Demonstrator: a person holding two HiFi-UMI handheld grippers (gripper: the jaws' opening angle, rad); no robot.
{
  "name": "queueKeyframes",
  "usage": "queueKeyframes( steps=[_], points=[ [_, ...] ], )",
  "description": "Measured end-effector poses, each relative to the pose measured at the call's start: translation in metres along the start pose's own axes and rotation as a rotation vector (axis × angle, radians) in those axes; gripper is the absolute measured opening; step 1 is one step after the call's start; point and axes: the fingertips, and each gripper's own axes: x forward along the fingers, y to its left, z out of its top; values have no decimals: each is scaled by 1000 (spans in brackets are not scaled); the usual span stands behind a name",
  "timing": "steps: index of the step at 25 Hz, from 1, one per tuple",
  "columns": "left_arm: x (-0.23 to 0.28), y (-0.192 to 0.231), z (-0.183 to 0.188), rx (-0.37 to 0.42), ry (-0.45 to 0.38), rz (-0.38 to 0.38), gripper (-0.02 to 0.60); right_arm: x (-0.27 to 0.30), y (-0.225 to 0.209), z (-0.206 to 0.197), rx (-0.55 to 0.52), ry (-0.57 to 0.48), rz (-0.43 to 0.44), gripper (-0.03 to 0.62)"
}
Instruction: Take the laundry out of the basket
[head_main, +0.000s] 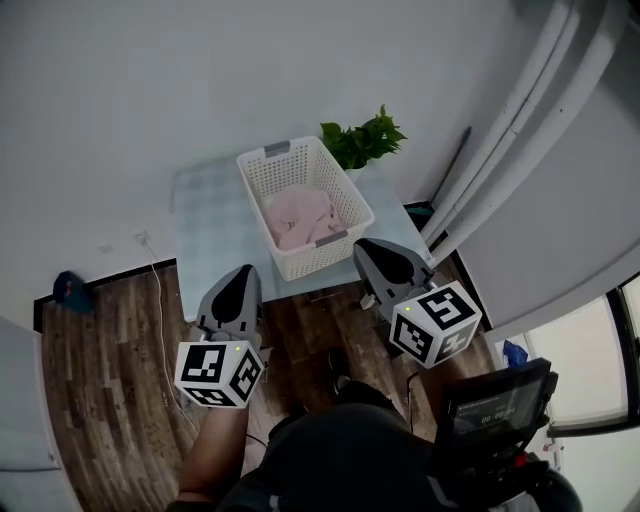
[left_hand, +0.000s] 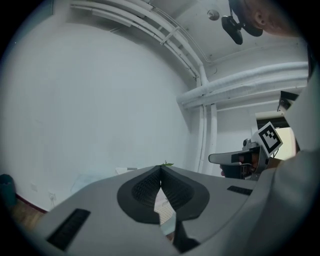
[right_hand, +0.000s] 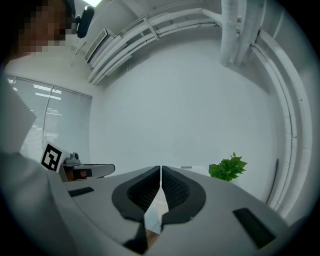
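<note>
Basket: white, lattice-walled, oblong, open side up. Set on the desk, on a pale blue checked cover, toward the right half. Long axis running from the far wall toward the person, slanted a little right at the near end. Grey handle strip on each short end. Near short end just beside the desk's near edge and pointing between the two grippers.

Laundry: pink, crumpled, lying inside the basket on the bottom, well below the rim, touched by neither gripper.

Left gripper: held level over the wood floor, just short of the desk's near edge, left of the basket's near end. Jaws pressed together at the tips in the left gripper view, nothing between them.

Right gripper: near the basket's near right corner, apart from it. Jaws pressed together in the right gripper view, pinching nothing.

Plant: green, leafy, behind the basket's far right corner, against the wall.

Open room: bare desk cover left of the basket; open air above the rim; floor free between desk and person. Right side tighter, with white pipes and a panel close by. White cable trailing down the floor left of the left gripper.
</note>
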Motion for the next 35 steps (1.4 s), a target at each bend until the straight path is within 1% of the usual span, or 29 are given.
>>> queueKeyframes(
  steps=[5,10,14,18,19,20,22,26,28,32,34,35],
  points=[
    [41,9,9,44,9,48,9,31,-43,4,11,-16,19,20],
    [90,18,20,76,19,110,9,74,-80,14,-3,-9,108,20],
    [126,26,25,102,40,159,9,109,-112,21,-3,-9,149,21],
    [150,36,24,107,74,223,9,142,-134,12,3,47,210,25],
    [155,38,23,108,83,236,9,149,-138,8,3,63,227,36],
    [160,39,23,110,90,248,9,157,-142,5,4,78,244,63],
    [167,44,23,116,100,269,9,172,-147,-2,7,110,283,140],
    [173,66,20,118,121,310,9,207,-143,-20,13,180,339,218],
    [174,79,15,108,130,317,9,222,-139,-32,11,216,340,237],
    [178,111,9,88,131,311,9,255,-138,-59,10,303,304,280],
    [181,128,7,90,138,305,9,271,-134,-73,10,361,308,325],
    [183,136,6,89,141,302,9,278,-133,-80,5,393,315,367]
  ],
)
